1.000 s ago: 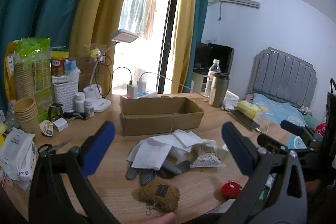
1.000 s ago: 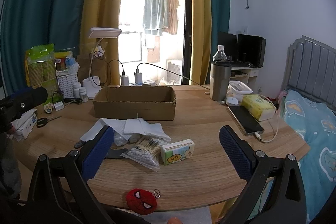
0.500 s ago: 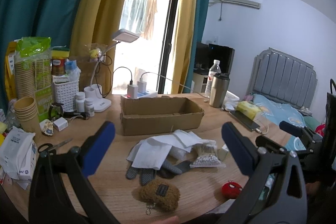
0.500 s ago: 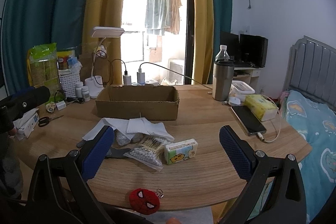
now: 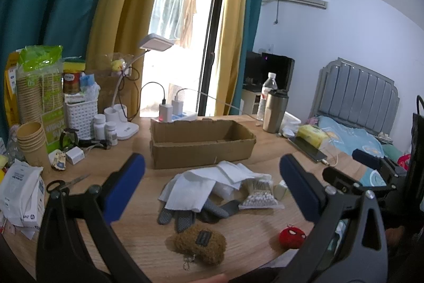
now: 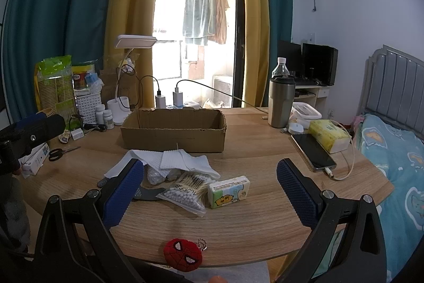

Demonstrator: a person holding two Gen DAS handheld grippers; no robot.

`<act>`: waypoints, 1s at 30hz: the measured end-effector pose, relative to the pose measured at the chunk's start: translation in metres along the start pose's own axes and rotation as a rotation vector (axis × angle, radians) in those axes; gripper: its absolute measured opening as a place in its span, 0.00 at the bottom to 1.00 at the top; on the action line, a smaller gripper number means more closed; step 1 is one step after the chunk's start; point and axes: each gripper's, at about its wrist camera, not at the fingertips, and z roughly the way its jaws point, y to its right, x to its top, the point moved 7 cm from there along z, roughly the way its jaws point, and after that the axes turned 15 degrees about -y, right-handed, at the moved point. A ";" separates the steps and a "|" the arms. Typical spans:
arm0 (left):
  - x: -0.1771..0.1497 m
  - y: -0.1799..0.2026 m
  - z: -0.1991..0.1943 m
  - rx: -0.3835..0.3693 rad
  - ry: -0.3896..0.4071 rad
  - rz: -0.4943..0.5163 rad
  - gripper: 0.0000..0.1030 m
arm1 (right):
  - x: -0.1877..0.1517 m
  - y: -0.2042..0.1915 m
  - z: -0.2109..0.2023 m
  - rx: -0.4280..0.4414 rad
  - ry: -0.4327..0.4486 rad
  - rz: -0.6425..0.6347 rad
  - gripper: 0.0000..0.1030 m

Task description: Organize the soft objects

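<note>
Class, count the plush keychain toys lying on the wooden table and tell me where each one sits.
2. The brown furry plush lies at the near edge, in front of the grey gloves. The red spider-face plush lies at the near edge, further right. The cloth pile could hide others.

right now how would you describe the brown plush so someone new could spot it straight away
Start at the open cardboard box in the middle of the round wooden table, then come toward the near edge past the white cloths and grey dotted gloves. The brown plush lies there alone: shaggy, with a dark patch and a small metal chain, unlike the round red spider-face plush.
</note>
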 end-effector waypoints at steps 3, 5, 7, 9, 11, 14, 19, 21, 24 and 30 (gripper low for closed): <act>-0.002 -0.002 0.001 0.001 -0.006 0.000 0.99 | 0.000 0.000 -0.001 0.001 0.001 0.000 1.00; -0.002 -0.002 0.001 0.001 -0.007 0.000 0.99 | 0.000 -0.001 0.000 0.002 0.000 0.001 1.00; -0.002 -0.003 0.002 0.001 -0.009 0.000 0.99 | 0.000 -0.002 -0.001 0.003 0.000 -0.001 1.00; -0.003 -0.004 0.001 0.001 -0.010 -0.001 0.99 | 0.001 -0.002 0.000 0.003 0.000 -0.001 1.00; -0.003 -0.004 0.001 0.001 -0.008 -0.001 0.99 | 0.000 -0.002 -0.001 0.002 -0.001 0.000 1.00; -0.003 -0.004 0.001 0.001 -0.009 0.000 0.99 | 0.000 -0.002 -0.001 0.004 0.000 0.000 1.00; -0.005 -0.005 0.002 0.003 -0.013 -0.002 0.99 | 0.000 -0.002 0.000 0.003 -0.001 -0.001 1.00; -0.006 -0.005 0.002 0.004 -0.013 -0.002 0.99 | 0.000 -0.002 0.000 0.004 -0.001 0.000 1.00; -0.007 -0.005 0.003 0.002 -0.017 -0.002 0.99 | 0.000 -0.002 0.000 0.004 -0.001 0.000 1.00; -0.008 -0.005 0.003 0.002 -0.019 -0.002 0.99 | -0.001 -0.005 0.001 0.011 -0.003 0.002 1.00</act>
